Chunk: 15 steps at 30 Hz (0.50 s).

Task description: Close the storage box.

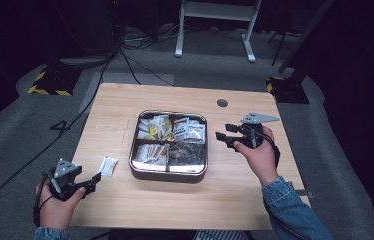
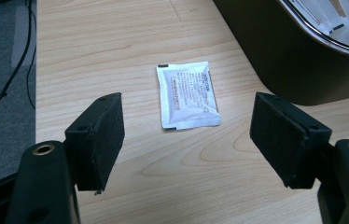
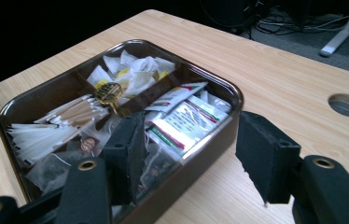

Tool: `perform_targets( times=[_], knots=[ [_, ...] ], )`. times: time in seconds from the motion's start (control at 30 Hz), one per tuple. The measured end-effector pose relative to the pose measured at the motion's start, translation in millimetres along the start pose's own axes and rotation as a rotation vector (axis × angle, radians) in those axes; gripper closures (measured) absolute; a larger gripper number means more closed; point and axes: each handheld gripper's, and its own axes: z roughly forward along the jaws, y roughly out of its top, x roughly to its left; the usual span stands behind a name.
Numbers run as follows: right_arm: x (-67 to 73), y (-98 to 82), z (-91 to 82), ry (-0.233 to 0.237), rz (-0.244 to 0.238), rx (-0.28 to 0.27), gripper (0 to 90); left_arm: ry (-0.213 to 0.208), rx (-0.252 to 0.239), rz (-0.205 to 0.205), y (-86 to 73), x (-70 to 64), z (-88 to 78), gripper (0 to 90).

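Note:
A square metal tray [image 1: 168, 175] stands mid-table, split into compartments of sachets, paper sticks and dark bags. One small white sachet [image 1: 108, 166] lies flat on the wood to the tray's left. My left gripper [image 1: 96, 178] hovers just short of that sachet, open. In the left gripper view the white sachet [image 2: 189, 94] lies beyond the left gripper [image 2: 189, 140], with nothing between the pads. My right gripper [image 1: 223, 132] is held at the tray's right side, open and empty. In the right gripper view the right gripper [image 3: 189, 144] straddles the tray's rim [image 3: 231, 100] near the red-and-white sachets [image 3: 182, 119].
A round cable hole [image 1: 222, 103] sits in the table behind the right hand. The tray's dark wall [image 2: 275, 56] rises just right of the loose sachet. Cables and a white desk frame [image 1: 215, 20] lie on the floor beyond the table.

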Motion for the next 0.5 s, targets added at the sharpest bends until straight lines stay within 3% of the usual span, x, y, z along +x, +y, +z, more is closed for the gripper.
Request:
perform_targets(
  times=[0.5],
  knots=[
    [-26.6, -36.3, -34.0, -0.047, 0.08, -0.011, 42.7, -0.007, 0.009, -0.007, -3.6, -0.4, -0.9, 26.8]
  ],
)
